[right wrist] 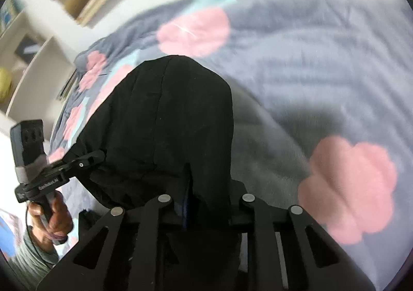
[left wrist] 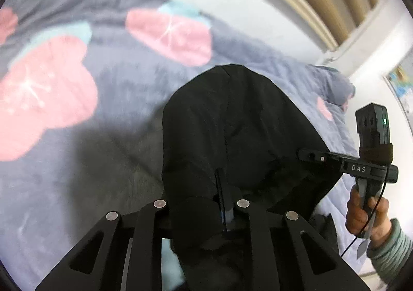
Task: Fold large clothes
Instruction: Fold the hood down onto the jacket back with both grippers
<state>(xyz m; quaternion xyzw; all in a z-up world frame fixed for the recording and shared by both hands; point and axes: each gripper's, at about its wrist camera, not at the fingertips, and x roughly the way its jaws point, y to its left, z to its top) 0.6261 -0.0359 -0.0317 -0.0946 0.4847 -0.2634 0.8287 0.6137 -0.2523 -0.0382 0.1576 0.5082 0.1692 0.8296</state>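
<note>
Both claws are clamped on the black garment (left wrist: 232,123), each pinching one side of the same edge, so the cloth hangs in a dark hump between and ahead of them over the quilt (left wrist: 77,110). In the left wrist view the left claw (left wrist: 224,203) has its fingers together with black cloth bunched right at the tips; off to its right the right claw (left wrist: 309,155) bites the garment's far side, held by a hand (left wrist: 366,213) in a striped sleeve. In the right wrist view the right claw's own fingers are likewise together on a fold of the cloth, with the left claw (right wrist: 95,155) gripping off to its left. The step in hand looks like lifting the edge to carry it over for a fold. To do it well, both claws should travel level with each other and keep the edge taut between them, so the cloth does not sag or twist. The bulk below each claw should clear the quilt before it moves across. The grips seem thick with bunched cloth, so a slow, even carry should keep layers from slipping out. How much of the garment trails below is hidden.
</note>
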